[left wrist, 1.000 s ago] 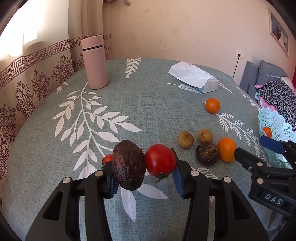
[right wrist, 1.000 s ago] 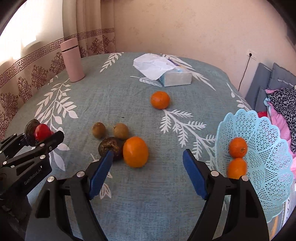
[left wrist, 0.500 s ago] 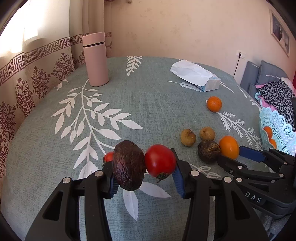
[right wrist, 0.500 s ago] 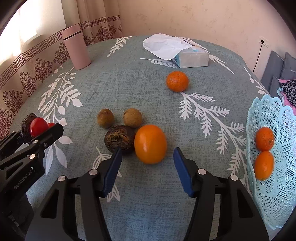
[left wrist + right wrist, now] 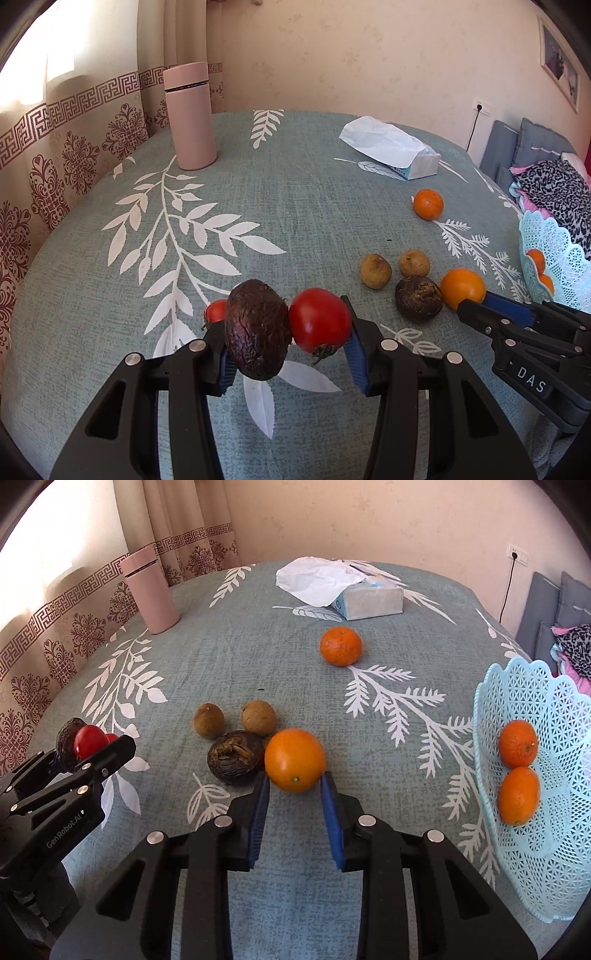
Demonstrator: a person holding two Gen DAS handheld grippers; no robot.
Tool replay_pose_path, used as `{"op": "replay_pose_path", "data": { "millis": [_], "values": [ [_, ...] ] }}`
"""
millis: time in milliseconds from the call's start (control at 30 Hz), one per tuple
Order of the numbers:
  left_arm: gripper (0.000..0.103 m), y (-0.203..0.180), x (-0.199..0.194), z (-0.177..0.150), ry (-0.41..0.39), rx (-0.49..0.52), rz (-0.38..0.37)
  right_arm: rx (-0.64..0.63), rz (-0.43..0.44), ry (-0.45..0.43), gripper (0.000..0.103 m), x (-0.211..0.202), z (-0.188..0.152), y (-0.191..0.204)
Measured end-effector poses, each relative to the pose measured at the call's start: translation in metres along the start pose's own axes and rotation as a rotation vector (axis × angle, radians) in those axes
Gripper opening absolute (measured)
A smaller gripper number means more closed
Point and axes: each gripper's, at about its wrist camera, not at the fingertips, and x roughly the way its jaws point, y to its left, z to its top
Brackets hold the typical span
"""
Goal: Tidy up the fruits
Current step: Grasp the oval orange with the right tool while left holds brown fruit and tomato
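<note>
Right gripper (image 5: 294, 781) just closed onto big orange (image 5: 294, 759); left gripper (image 5: 288, 341) clamping avocado (image 5: 257, 328) plus tomato (image 5: 319, 319). Basket (image 5: 532, 856) interior, two oranges, only rightward view.

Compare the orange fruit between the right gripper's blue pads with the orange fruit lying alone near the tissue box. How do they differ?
The smooth orange fruit sits between the pads of the right gripper, which has just closed on it; the dimpled orange fruit lies free on the tablecloth. The gripped one touches a dark wrinkled round fruit; the other touches nothing. The gripped one looks smoother and glossier; the other has dimpled skin. Both are round and orange.
</note>
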Motion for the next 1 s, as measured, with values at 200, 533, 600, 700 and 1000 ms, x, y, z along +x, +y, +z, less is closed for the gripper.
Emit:
{"op": "replay_pose_path", "data": {
  "millis": [200, 533, 600, 700, 1000],
  "values": [
    [0.048, -0.003, 0.0, -0.001, -0.001, 0.009, 0.0, -0.018, -0.011, -0.012, 0.023, -0.007, -0.002, 0.002],
    [0.048, -0.004, 0.0, -0.002, 0.001, 0.013, -0.006, -0.012, -0.016, 0.034, 0.046, 0.014, 0.004, 0.0],
    [0.048, -0.004, -0.001, -0.002, 0.002, 0.014, -0.006, -0.014, -0.017, 0.042, 0.046, 0.021, 0.006, 0.0],
    [0.048, -0.005, 0.0, -0.003, 0.004, 0.016, -0.009, -0.012, -0.013, 0.044, 0.045, 0.025, 0.008, -0.002],
    [0.048, -0.008, 0.001, -0.004, 0.005, 0.023, -0.009, -0.01, -0.008, -0.002, 0.041, 0.004, 0.001, 0.002]
  ]
}}
